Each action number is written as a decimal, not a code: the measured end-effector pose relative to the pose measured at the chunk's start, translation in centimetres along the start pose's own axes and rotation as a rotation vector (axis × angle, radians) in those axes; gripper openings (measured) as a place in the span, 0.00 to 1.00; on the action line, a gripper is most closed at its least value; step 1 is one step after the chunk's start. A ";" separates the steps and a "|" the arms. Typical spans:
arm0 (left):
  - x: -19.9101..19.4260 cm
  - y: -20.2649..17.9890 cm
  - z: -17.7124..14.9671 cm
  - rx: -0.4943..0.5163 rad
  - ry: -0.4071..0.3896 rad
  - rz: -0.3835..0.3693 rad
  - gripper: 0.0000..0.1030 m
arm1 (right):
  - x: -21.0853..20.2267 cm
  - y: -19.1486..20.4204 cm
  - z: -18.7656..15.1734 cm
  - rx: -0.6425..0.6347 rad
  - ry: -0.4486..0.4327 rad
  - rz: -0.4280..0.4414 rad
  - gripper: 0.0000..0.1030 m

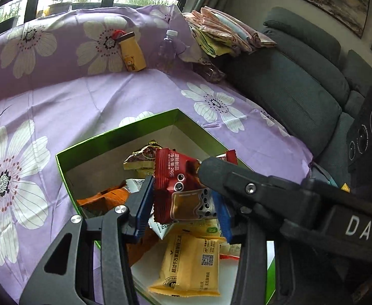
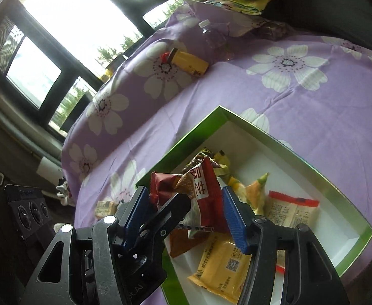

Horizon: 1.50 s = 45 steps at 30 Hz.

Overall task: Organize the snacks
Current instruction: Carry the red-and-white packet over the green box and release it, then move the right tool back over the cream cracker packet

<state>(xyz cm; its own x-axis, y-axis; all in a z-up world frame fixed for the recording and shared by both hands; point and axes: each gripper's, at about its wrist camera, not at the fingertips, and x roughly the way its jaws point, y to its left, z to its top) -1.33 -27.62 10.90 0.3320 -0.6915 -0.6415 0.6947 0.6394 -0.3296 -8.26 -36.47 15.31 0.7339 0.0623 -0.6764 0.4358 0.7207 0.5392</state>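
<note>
One red snack packet [image 1: 183,190] between left claw [image 1: 183,204] fingers, above green box [image 1: 125,127].

The near corner of the green cardboard box [image 1: 66,164] is being cut off by the lower picture edge. An orange foil packet [image 1: 104,199] is being partly covered by the left gripper's [image 1: 183,209] blue pads. Small print on the yellow wrapped cake [image 2: 221,264] is being blurred beyond reading.

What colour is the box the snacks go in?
Green outside, white inside: the box, clearest in the right wrist view.
</note>
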 end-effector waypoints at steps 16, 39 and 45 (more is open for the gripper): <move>1.2 -0.7 -0.6 -0.009 0.064 -0.038 0.47 | 0.4 -3.0 0.4 0.106 -0.006 -0.081 0.61; -14.8 12.6 -6.3 -0.188 -0.125 0.289 0.91 | 1.1 2.4 -0.2 -0.030 -0.126 -0.005 0.95; -16.8 16.4 -8.5 -0.290 -0.140 0.360 0.91 | 2.4 4.5 -1.0 -0.099 -0.099 -0.009 0.95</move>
<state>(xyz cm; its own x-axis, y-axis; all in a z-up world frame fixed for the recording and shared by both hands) -0.96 -2.66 10.38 0.6151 -0.4351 -0.6575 0.3199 0.9000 -0.2962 -5.08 -32.42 15.59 0.7799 -0.0096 -0.6258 0.3928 0.7859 0.4775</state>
